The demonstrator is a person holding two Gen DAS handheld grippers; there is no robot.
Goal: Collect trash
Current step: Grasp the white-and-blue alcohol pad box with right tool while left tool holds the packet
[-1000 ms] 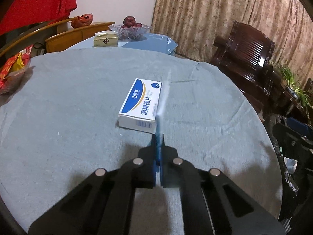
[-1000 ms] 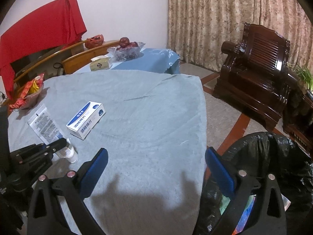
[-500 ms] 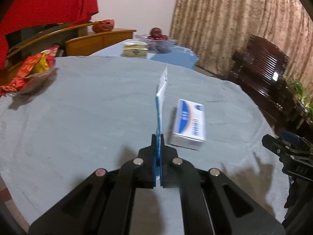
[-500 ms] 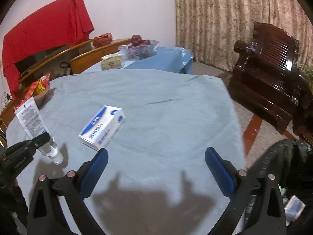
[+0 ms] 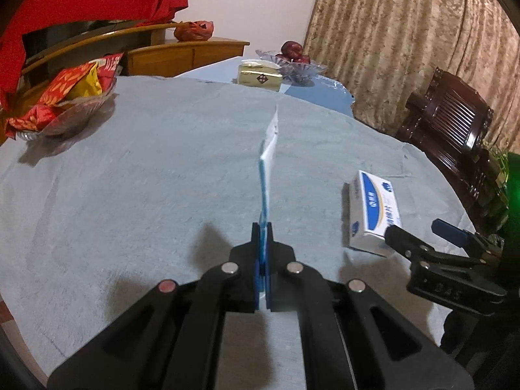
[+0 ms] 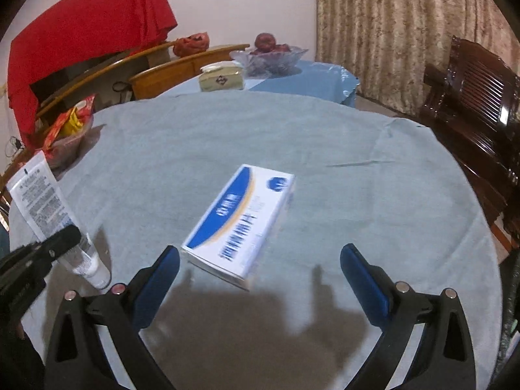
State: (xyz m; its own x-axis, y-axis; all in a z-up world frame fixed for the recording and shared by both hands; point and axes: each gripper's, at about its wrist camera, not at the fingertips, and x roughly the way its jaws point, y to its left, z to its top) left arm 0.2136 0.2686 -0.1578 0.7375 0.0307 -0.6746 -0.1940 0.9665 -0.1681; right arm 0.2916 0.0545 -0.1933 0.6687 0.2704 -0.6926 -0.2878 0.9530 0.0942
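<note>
My left gripper (image 5: 262, 227) is shut on a flattened white tube (image 5: 268, 159), seen edge-on above the grey tablecloth. In the right wrist view the same tube (image 6: 42, 198) shows at the left, printed side out, cap end down, held by the left gripper (image 6: 70, 235). A white and blue box (image 6: 240, 224) lies on the cloth just ahead of my right gripper (image 6: 260, 260), which is open with the box's near end between its fingers' line. The box (image 5: 373, 208) also shows at the right of the left wrist view, with the right gripper (image 5: 419, 230) beside it.
A glass dish of red snack packets (image 5: 65, 100) sits at the table's far left. A tissue box (image 6: 221, 78) and a fruit bowl (image 6: 269, 53) stand on a blue table behind. A dark wooden armchair (image 6: 477, 97) is at the right.
The right gripper has moved forward to the box, which now looms large between its fingers. The left gripper with the tube has swung left, so the box shifted right in its view.
</note>
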